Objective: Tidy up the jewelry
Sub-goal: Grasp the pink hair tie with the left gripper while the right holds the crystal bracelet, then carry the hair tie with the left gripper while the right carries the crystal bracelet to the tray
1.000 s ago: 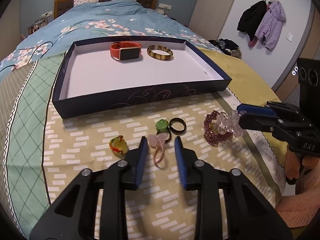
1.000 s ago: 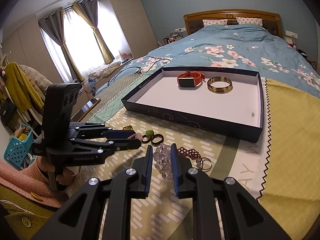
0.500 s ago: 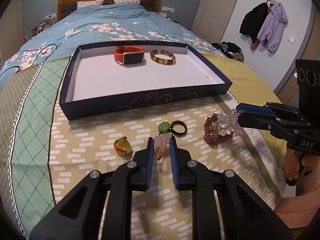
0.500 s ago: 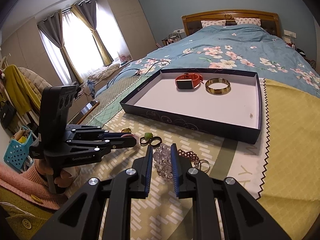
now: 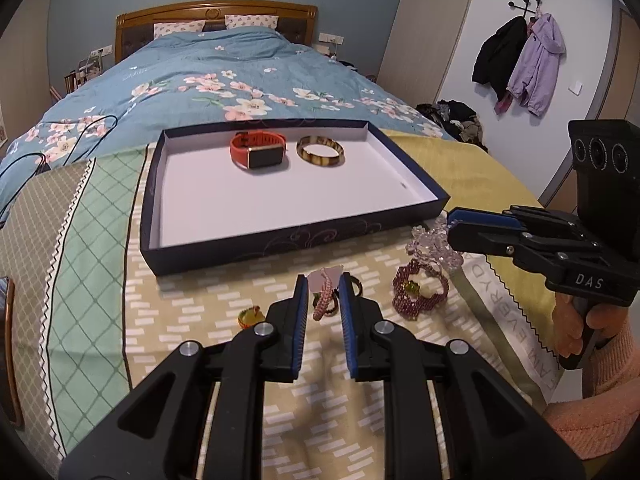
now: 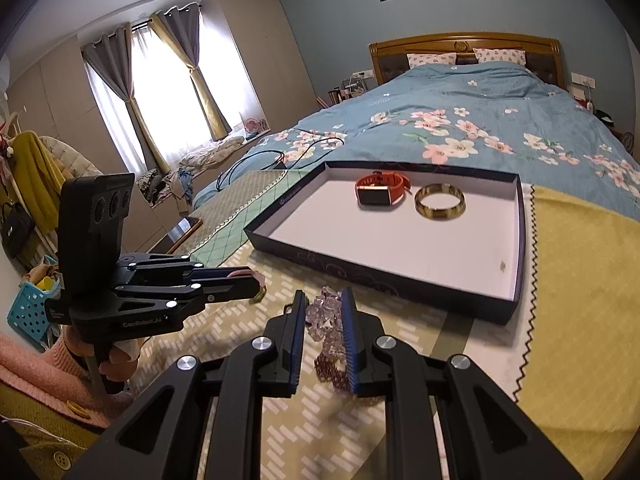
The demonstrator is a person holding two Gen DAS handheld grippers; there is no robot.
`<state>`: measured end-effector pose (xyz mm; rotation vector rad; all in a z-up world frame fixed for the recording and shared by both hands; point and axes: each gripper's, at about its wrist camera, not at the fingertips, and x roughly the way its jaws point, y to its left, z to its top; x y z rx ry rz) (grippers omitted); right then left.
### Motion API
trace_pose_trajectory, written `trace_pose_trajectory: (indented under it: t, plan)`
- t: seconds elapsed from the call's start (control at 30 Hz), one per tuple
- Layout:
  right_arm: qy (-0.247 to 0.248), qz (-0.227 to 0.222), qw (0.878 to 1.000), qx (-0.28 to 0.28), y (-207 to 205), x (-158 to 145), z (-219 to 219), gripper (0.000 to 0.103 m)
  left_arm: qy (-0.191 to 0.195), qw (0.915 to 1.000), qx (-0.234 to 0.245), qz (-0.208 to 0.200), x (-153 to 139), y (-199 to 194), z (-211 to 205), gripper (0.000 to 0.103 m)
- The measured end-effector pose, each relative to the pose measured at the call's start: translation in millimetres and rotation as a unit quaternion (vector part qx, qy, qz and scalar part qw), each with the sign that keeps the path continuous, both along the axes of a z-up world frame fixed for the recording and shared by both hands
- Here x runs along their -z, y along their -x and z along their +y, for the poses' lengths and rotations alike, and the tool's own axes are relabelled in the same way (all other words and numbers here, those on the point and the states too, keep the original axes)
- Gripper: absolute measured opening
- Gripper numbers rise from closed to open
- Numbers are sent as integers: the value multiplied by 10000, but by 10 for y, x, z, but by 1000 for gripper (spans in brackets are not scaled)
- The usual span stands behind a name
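My left gripper (image 5: 324,282) is shut on a pink beaded bracelet (image 5: 323,296) and holds it above the patterned cloth. My right gripper (image 6: 323,300) is shut on a clear crystal bracelet (image 6: 326,322), also lifted; it shows in the left wrist view (image 5: 430,240). A dark-red beaded bracelet (image 5: 418,290), a yellow ring (image 5: 250,317) and a dark ring (image 5: 356,286) lie on the cloth. The navy tray (image 5: 320,232) holds a red smartwatch (image 5: 258,152) and an amber bangle (image 5: 320,152).
The cloth (image 5: 168,320) covers the foot of a bed with a blue floral duvet (image 5: 224,76). Black cables (image 5: 60,132) lie on the duvet at left. Coats (image 5: 520,60) hang on the right wall.
My left gripper closed on the pink bracelet and lifted it off the cloth. My right gripper rose with the crystal bracelet. Both moved toward the tray.
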<state>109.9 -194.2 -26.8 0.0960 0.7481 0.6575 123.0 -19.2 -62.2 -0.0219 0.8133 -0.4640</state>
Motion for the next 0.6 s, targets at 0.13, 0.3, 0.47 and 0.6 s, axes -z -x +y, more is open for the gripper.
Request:
trace_pose_trajectory:
  t: [0.13,0.3,0.47,0.6]
  plan:
    - [1,-60,10000,15,-85,-53,2,16,-12,10000,-25,-59,-56,-49,15,16]
    - [5,-131,9999,54,-195,-111,-20,16,-23,9999,-55,-141,-119,-133,17,16]
    - [-51,-179,9998,84,-325,-168,-61,3,-45,9998,-70,-204,-157,-221,3,16]
    - [-54,-153,9997,159,-420,-170,-89,3,-66,9997,-72,-214,-164,-274,-14,16]
